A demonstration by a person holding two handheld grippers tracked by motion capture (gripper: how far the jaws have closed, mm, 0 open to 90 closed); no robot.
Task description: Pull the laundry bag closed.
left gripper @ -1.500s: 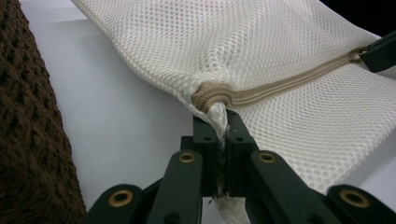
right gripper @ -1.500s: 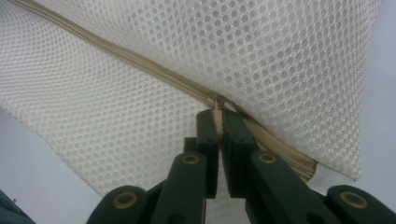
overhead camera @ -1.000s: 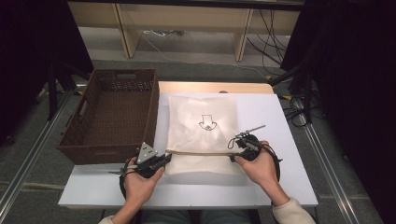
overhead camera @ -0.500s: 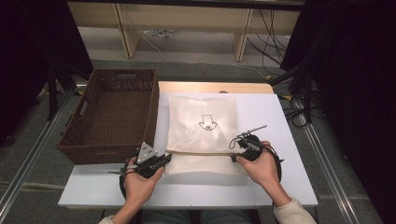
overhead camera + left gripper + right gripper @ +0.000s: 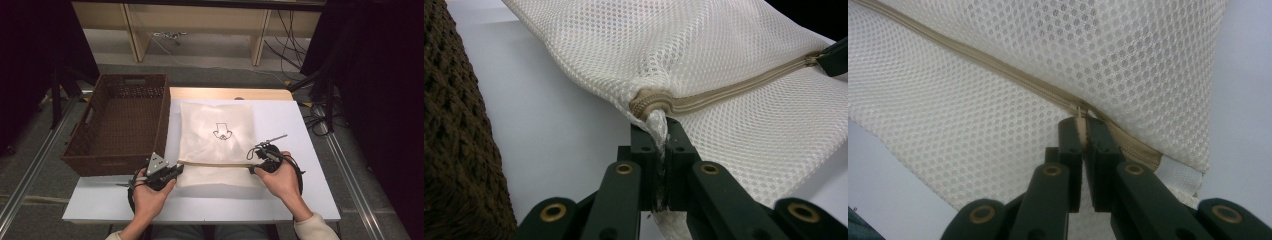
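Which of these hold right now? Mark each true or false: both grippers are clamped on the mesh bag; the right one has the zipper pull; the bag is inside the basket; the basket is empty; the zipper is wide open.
1. Both grippers are shut on the mesh bag. True: the left gripper pinches its zipper end, the right gripper the other end.
2. The right gripper holds the zipper pull. True.
3. The bag is inside the basket. False: it lies on the white table beside it.
4. The basket is empty. True.
5. The zipper is wide open. False: it looks closed along its length.
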